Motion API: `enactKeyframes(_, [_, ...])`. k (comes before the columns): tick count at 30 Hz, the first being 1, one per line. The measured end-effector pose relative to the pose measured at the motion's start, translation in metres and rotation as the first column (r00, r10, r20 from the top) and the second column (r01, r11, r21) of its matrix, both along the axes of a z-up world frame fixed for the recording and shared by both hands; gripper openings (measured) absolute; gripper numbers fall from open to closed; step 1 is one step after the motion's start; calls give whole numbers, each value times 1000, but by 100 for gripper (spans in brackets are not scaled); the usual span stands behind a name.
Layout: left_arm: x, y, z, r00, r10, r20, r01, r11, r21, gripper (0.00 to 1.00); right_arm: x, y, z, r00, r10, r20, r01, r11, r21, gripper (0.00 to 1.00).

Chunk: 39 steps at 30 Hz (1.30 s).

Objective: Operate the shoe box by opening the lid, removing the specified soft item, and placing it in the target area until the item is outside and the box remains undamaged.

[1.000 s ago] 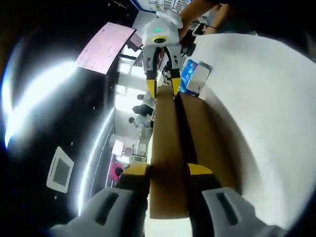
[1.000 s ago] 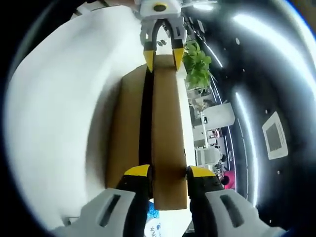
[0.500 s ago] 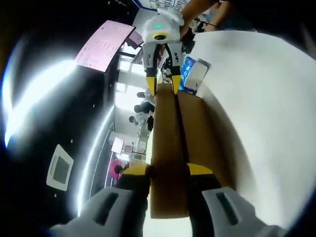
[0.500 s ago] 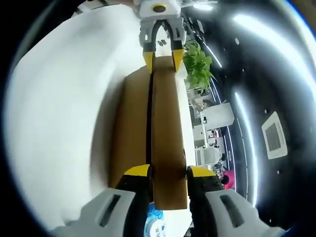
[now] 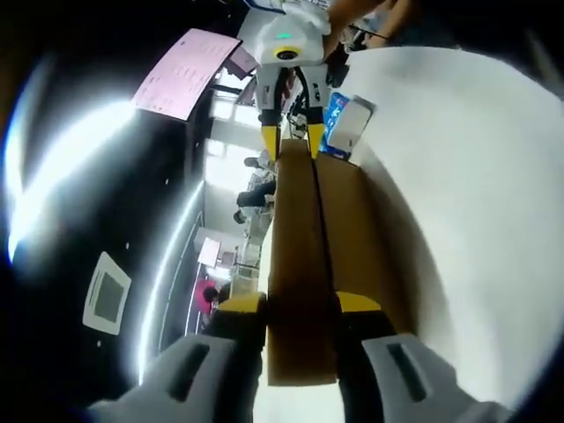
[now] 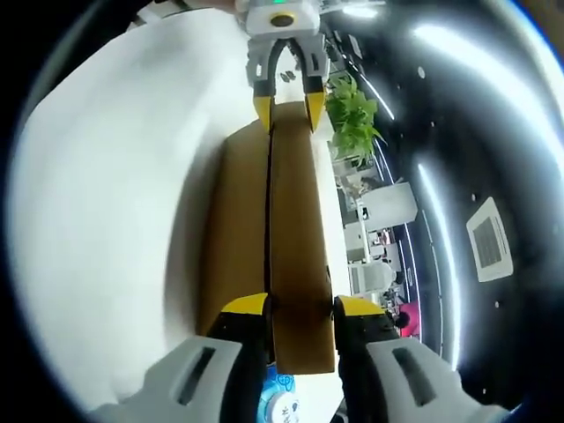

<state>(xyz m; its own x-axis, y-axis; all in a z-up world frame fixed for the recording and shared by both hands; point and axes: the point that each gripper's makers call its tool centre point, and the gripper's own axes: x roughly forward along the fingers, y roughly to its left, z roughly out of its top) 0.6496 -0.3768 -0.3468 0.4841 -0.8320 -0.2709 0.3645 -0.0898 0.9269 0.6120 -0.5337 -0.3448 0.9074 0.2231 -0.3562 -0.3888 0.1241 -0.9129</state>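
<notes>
lid long axis 6–12 o'clock | left gripper jaws clamp near end | right gripper jaws clamp far end | box on counter

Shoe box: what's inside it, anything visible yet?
Nothing visible inside. The lid is pinched at opposite ends by the left gripper and right gripper, with only a thin dark gap above the box body. The lid covers the interior and any soft item.

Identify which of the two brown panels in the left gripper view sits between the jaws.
The left panel: it runs between the jaws of the left gripper. The right panel lies outside them, beside the table.
</notes>
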Motion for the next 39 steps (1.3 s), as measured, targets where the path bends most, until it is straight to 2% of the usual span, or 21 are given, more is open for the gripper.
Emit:
enactKeyframes(5, [-1, -1, -1, 1000, -4, 3, 4, 1000, 2, 30, 1, -3, -1, 1000, -7, -5, 7, 1000, 12, 28])
enactKeyframes(18, [3, 0, -9, 1000, 4, -12, -4, 1000, 6, 30, 4, -4, -10, 1000, -7, -5, 7, 1000, -16, 28])
enactKeyframes(23, [4, 1, -11, 1000, 8, -18, -8, 1000, 4, 31, 5, -8, -13, 999, -30, -17, 30, 999, 11, 30])
enactKeyframes(26, [6, 2, -14, 1000, 14, -22, -14, 1000, 5, 31, 7, -12, -15, 999, -31, -8, 31, 999, -12, 32])
enactKeyframes(29, [10, 4, -17, 999, 30, -21, -30, 1000, 7, 31, 8, -11, -20, 1000, -25, -11, 24, 999, -42, 29])
enactKeyframes(36, [11, 3, -24, 999, 32, -23, -31, 999, 14, 31, 8, -11, -25, 1000, -27, -11, 26, 998, -48, 29])
enactKeyframes(39, [11, 3, -26, 999, 29, -29, -28, 1000, 12, 31, 9, -17, -29, 998, -58, -33, 57, 998, -22, 31])
